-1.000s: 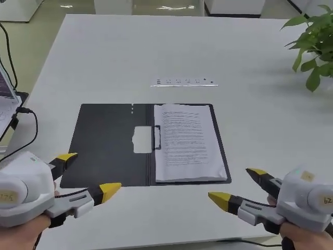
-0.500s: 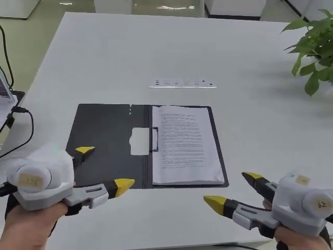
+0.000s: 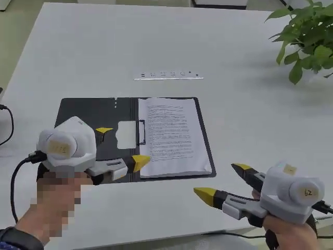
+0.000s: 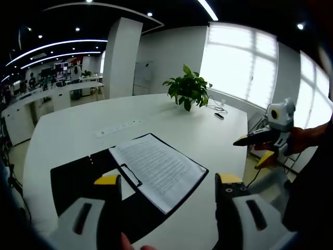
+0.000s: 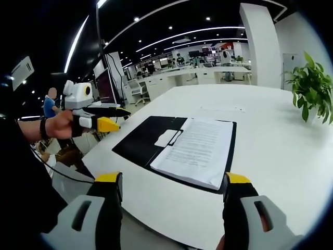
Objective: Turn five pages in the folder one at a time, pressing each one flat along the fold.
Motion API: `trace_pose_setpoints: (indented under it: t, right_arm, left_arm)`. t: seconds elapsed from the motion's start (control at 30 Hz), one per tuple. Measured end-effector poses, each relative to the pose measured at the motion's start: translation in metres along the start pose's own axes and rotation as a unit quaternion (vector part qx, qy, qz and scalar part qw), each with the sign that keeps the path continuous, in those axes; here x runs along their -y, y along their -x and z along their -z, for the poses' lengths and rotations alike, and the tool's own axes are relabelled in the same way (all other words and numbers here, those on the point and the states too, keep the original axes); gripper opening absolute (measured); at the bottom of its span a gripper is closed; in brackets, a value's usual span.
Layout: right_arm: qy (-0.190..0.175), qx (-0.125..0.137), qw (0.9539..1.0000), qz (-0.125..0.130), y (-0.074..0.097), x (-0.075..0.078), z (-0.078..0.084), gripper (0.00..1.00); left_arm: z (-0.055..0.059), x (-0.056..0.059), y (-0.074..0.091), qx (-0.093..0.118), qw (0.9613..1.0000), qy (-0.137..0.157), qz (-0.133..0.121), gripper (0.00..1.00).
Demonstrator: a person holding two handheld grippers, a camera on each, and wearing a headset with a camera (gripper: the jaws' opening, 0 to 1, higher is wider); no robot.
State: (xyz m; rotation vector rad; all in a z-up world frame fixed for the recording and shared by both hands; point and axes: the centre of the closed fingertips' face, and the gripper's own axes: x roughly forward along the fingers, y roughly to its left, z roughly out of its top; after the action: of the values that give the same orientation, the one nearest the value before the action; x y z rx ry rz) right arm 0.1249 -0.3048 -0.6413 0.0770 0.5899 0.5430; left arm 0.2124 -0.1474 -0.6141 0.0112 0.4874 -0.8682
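A black folder [image 3: 83, 112] lies open on the white table, with a stack of printed pages [image 3: 171, 135] clipped on its right half. The left gripper [image 3: 123, 145] hovers open over the folder's near left corner, one yellow tip above the cover and the other near its front edge. Its own view shows the pages [image 4: 156, 167] ahead between the spread jaws of the left gripper [image 4: 167, 179]. The right gripper [image 3: 221, 180] hangs open off the folder's near right corner, holding nothing. From the right gripper [image 5: 173, 177] the folder [image 5: 143, 138] and pages [image 5: 200, 148] lie ahead.
A white power strip [image 3: 167, 75] lies beyond the folder. A potted plant [image 3: 304, 36] stands at the far right. A black cable [image 3: 15, 177] runs off the left edge. The table's near edge is close under both hands.
The left gripper has risen and moved right and forward, now over the folder's near left corner. The right gripper has barely moved. The head camera shifted, sliding the scene left.
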Motion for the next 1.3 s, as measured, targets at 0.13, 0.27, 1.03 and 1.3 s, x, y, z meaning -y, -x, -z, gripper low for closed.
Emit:
trace_pose_setpoints:
  t: [0.13,0.27,1.03,1.3]
  right_arm:
    - [0.0,-0.001,1.0,0.0,0.001,0.001,0.001,0.79]
    - [0.0,-0.002,1.0,0.001,0.002,0.004,0.001,0.79]
    - [-0.01,-0.003,0.9999,0.0,0.005,0.016,0.004,0.78]
    - [-0.016,-0.004,0.9999,-0.003,0.005,0.022,0.004,0.78]
  left_arm:
    - [0.0,0.008,-0.015,-0.007,0.9999,-0.006,0.014,0.73]
    - [-0.002,0.015,-0.028,-0.011,0.9996,-0.011,0.025,0.73]
    - [-0.01,0.056,-0.11,-0.037,0.9959,-0.035,0.075,0.73]
    - [0.007,0.059,-0.146,-0.076,0.9936,-0.048,0.069,0.7]
